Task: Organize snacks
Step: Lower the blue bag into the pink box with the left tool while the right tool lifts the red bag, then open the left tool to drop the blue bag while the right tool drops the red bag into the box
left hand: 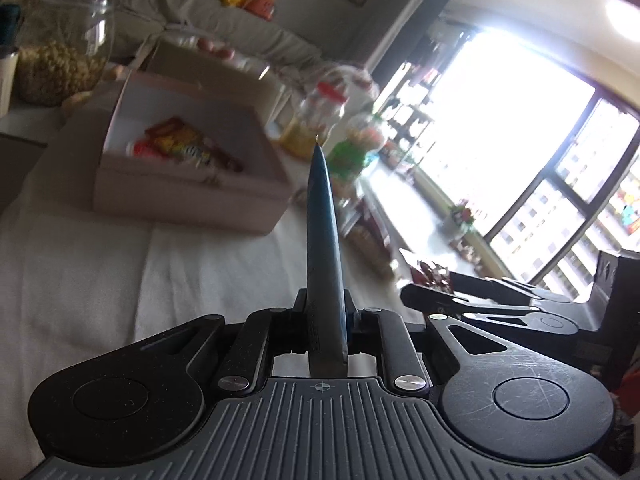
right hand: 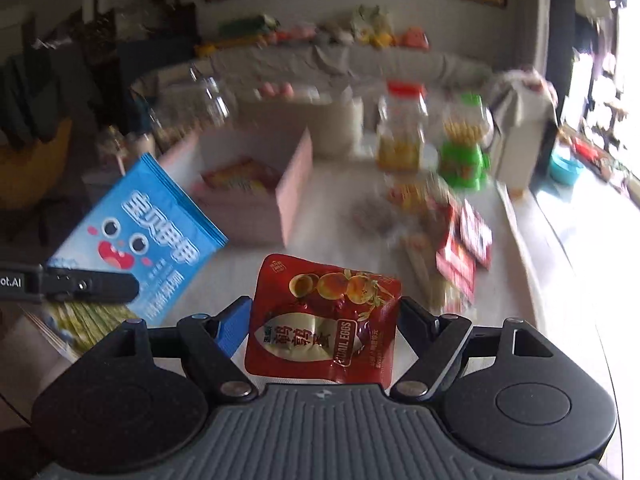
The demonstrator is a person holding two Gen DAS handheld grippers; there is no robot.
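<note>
My left gripper (left hand: 325, 305) is shut on a blue snack packet (left hand: 323, 220), which stands edge-on in the left wrist view. The right wrist view shows that packet's cartoon face (right hand: 132, 236) at the left, pinched by the left gripper's fingers (right hand: 88, 286). My right gripper (right hand: 324, 314) is shut on a red quail-egg pouch (right hand: 328, 332), held above the table between its blue pad and black finger. The same pouch (left hand: 430, 272) shows at the right of the left wrist view. An open pink box (left hand: 192, 196) (right hand: 294, 184) with several snack packets (left hand: 180, 146) in it sits ahead.
A white cloth (left hand: 120, 280) covers the table. Red packets (right hand: 464, 248) and loose snacks lie to the right of the box. Behind stand a red-lidded plastic jar (right hand: 402, 128), a green container (right hand: 464, 160) and a glass jar (left hand: 60, 60). A grey sofa lies beyond, with a bright window to the right.
</note>
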